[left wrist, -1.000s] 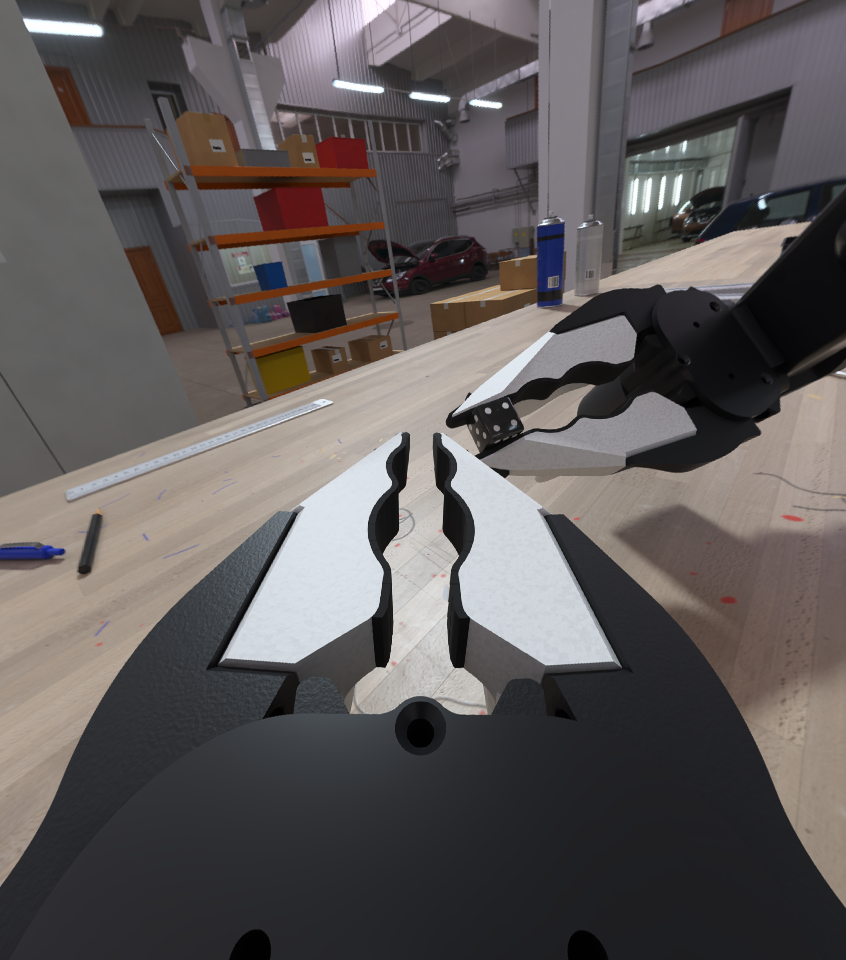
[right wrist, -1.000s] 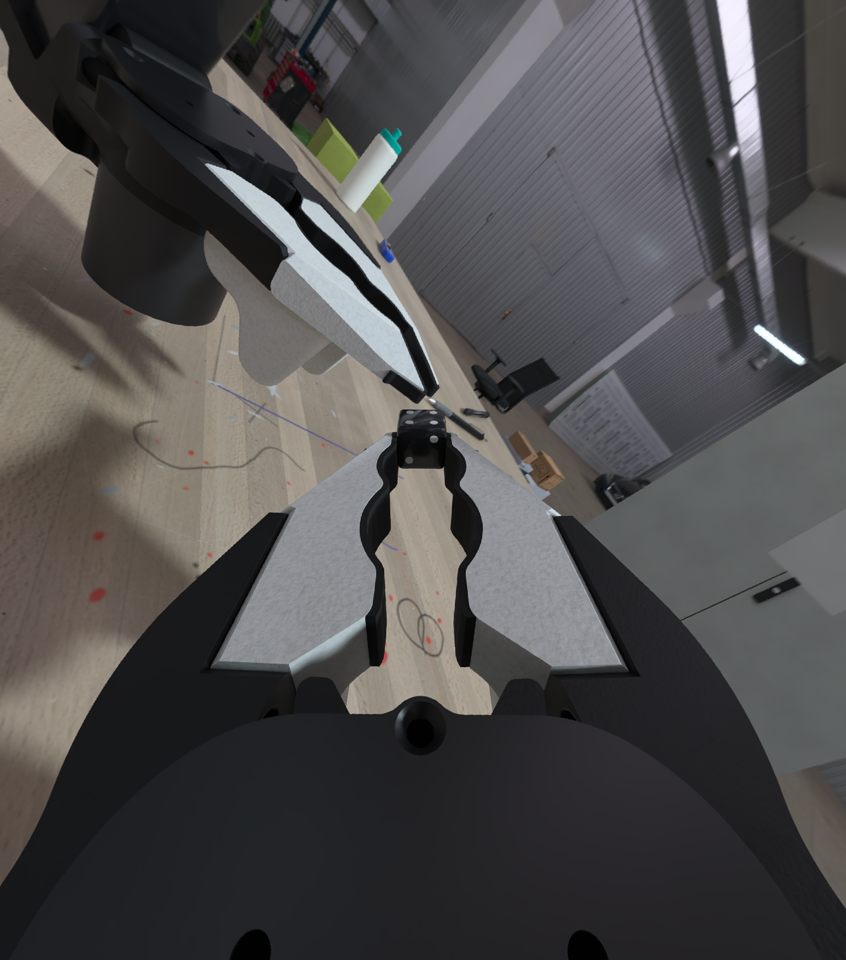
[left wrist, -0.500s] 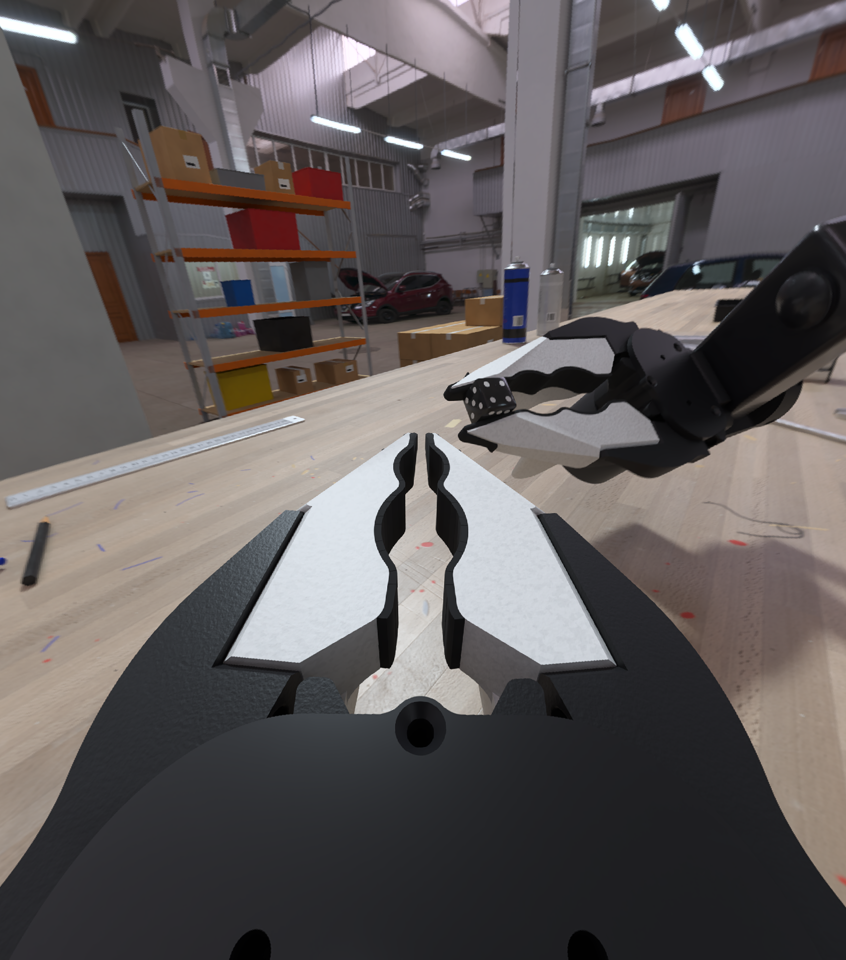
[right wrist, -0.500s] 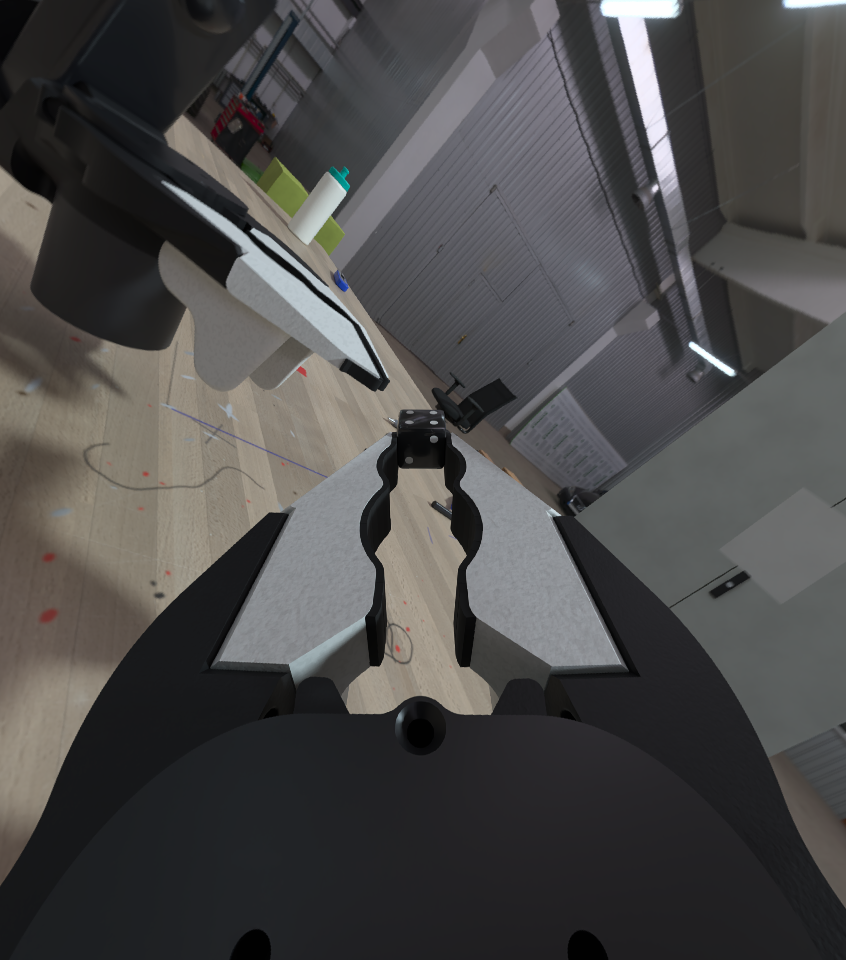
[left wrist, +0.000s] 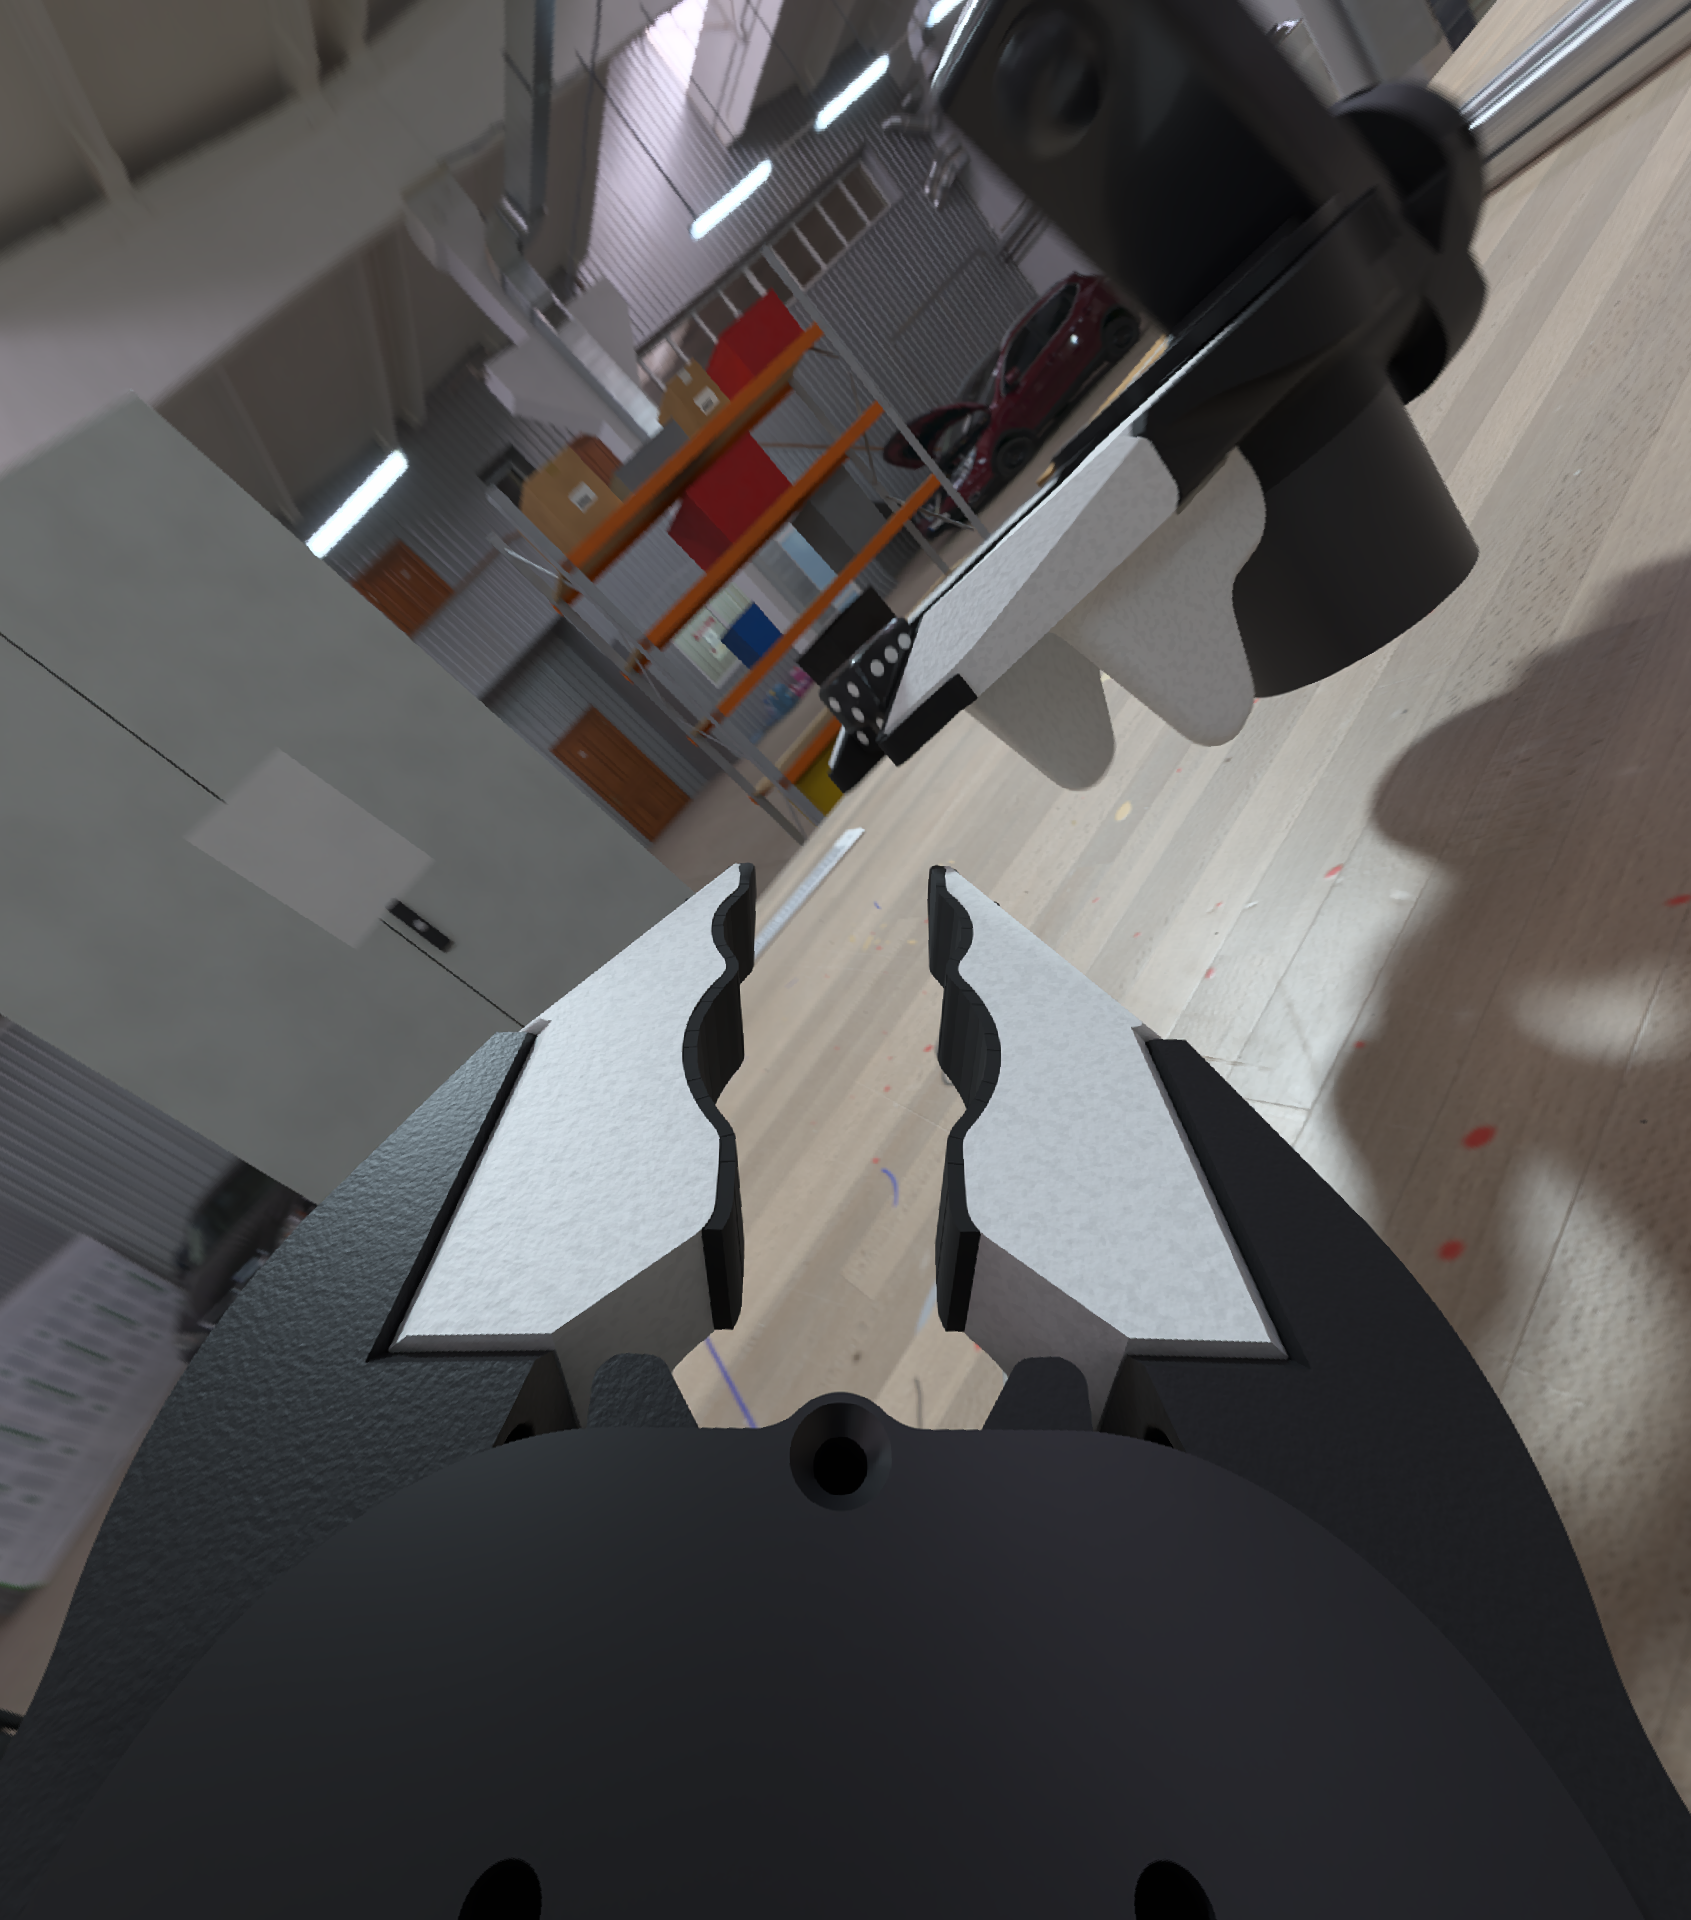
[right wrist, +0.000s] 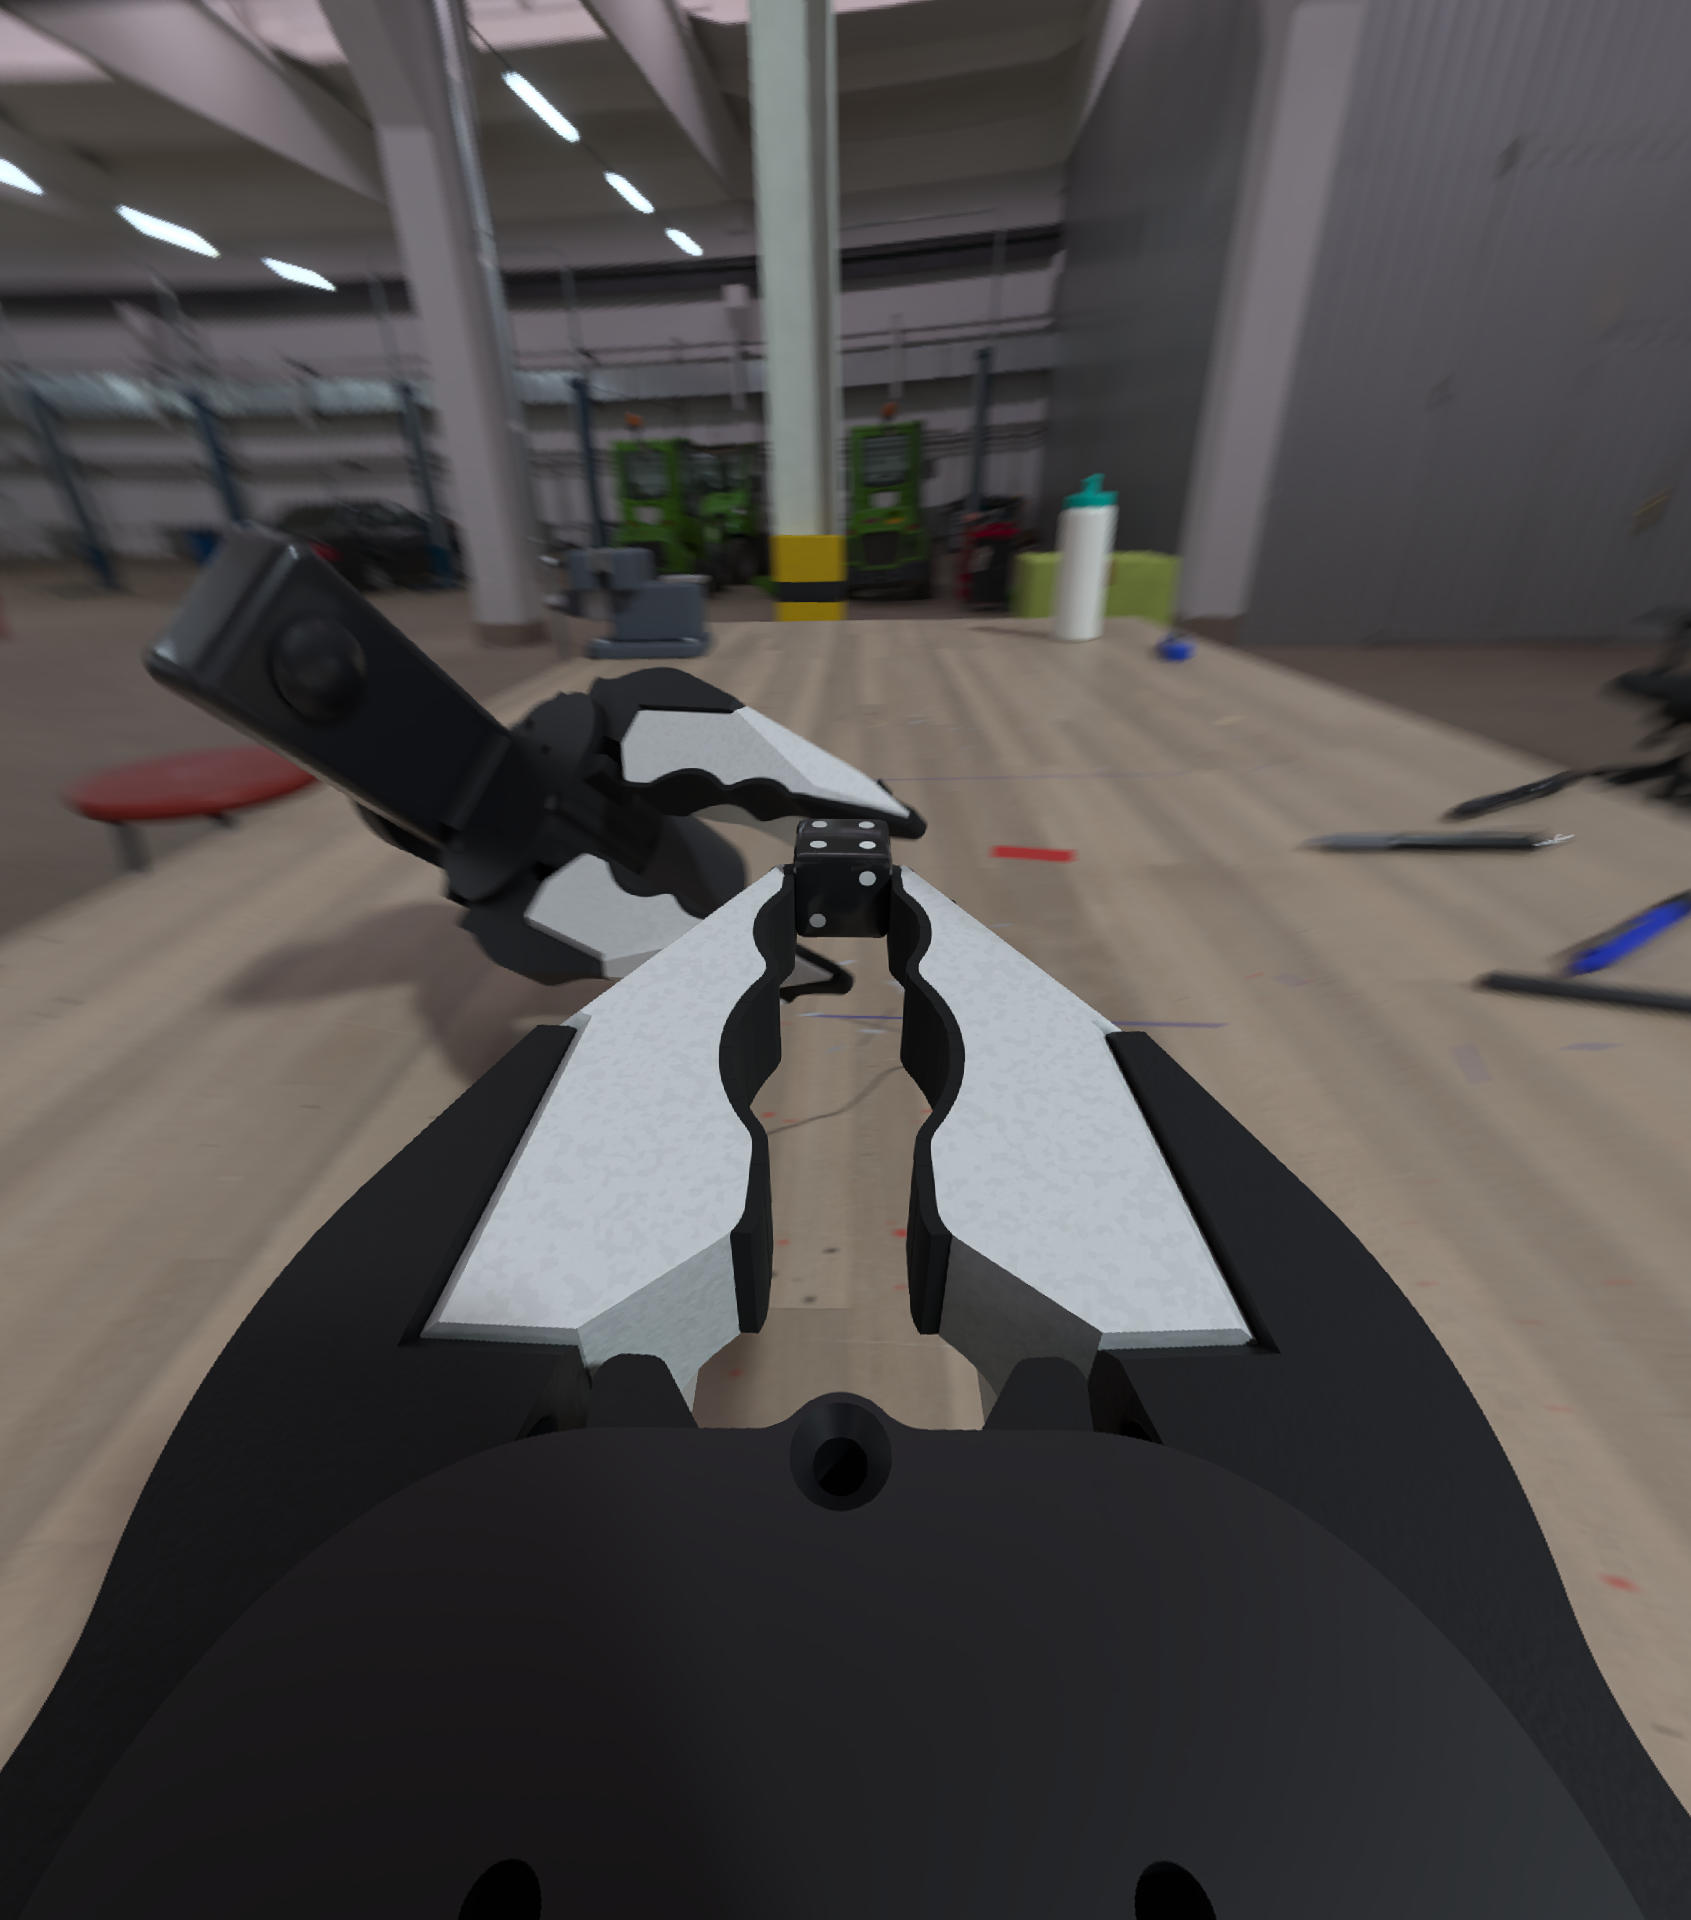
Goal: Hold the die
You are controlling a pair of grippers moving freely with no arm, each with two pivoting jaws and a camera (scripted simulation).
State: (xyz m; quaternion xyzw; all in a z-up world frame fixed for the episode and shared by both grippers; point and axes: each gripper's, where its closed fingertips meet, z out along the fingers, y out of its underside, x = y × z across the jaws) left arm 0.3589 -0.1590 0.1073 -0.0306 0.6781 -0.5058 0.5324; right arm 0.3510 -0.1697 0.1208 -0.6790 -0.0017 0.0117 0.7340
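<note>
A black die with white pips [right wrist: 841, 878] is pinched between the fingertips of my right gripper [right wrist: 842, 885], held above the wooden table [right wrist: 1288, 1247]. My left gripper [right wrist: 758, 847] shows just left of it in the right wrist view, open, its upper finger [right wrist: 768, 753] reaching close behind the die. In the left wrist view my left gripper [left wrist: 841, 894] is open and empty, tilted over the table [left wrist: 1236, 935]. The right gripper [left wrist: 872, 717] is ahead and above it there, shut on the die [left wrist: 867, 681]. The die is well beyond the left fingertips.
Pens and pencils [right wrist: 1630, 1003] and a blue pen [right wrist: 1641, 925] lie on the table at the right. A white bottle [right wrist: 1085, 566] and a grey vise [right wrist: 643, 613] stand at the far end. A red stool [right wrist: 186, 784] is off the left edge. A ruler [left wrist: 810, 883] lies ahead.
My left gripper has opened from nearly shut and rolled to a steep tilt. The right gripper has turned level, still holding the die, and now sits higher and closer in the left wrist view.
</note>
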